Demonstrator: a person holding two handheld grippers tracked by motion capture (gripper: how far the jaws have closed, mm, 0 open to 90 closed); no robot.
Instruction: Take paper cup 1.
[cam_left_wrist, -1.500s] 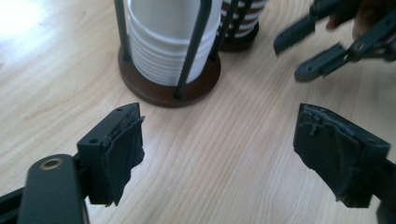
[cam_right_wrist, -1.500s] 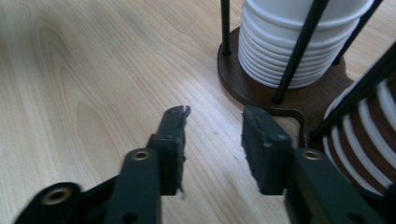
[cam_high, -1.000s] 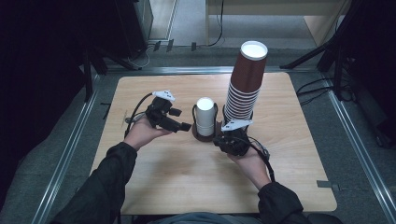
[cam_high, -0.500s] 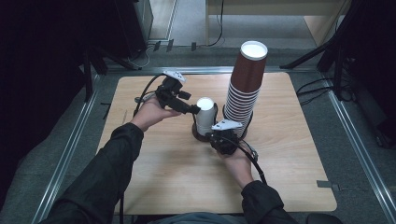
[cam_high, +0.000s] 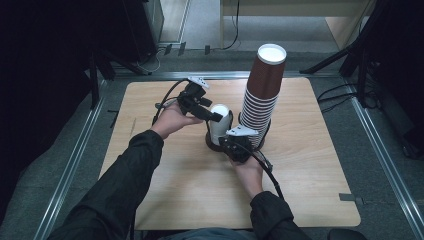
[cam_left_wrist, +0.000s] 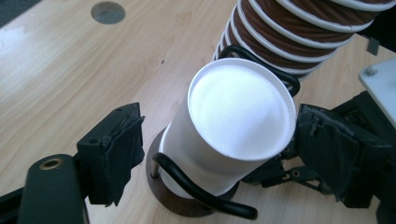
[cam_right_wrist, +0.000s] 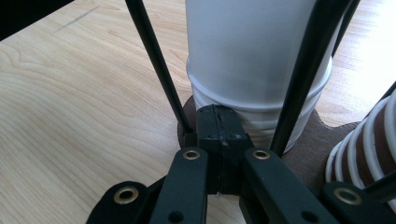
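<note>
The left tongs (cam_left_wrist: 215, 154) gape around the white cup (cam_left_wrist: 233, 126) at frame centre. Light and crushable, I judge; grip its wall gently. The right tongs (cam_right_wrist: 219, 140) are closed on the holder's base (cam_right_wrist: 308, 144).

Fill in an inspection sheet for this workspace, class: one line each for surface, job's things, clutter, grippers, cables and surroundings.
Surface: wooden table top, pale, with a round grey disc set in it.
Job's things: white cup stack, upside down in a black wire holder on a dark base; tall brown cup stack beside it.
Clutter: nothing seen.
Grippers: left gripper open, jaws either side of the white stack; right gripper shut at the holder's base.
Cables: black cable trails from the right gripper.
Surroundings: grey floor, metal rails, dark stands.
</note>
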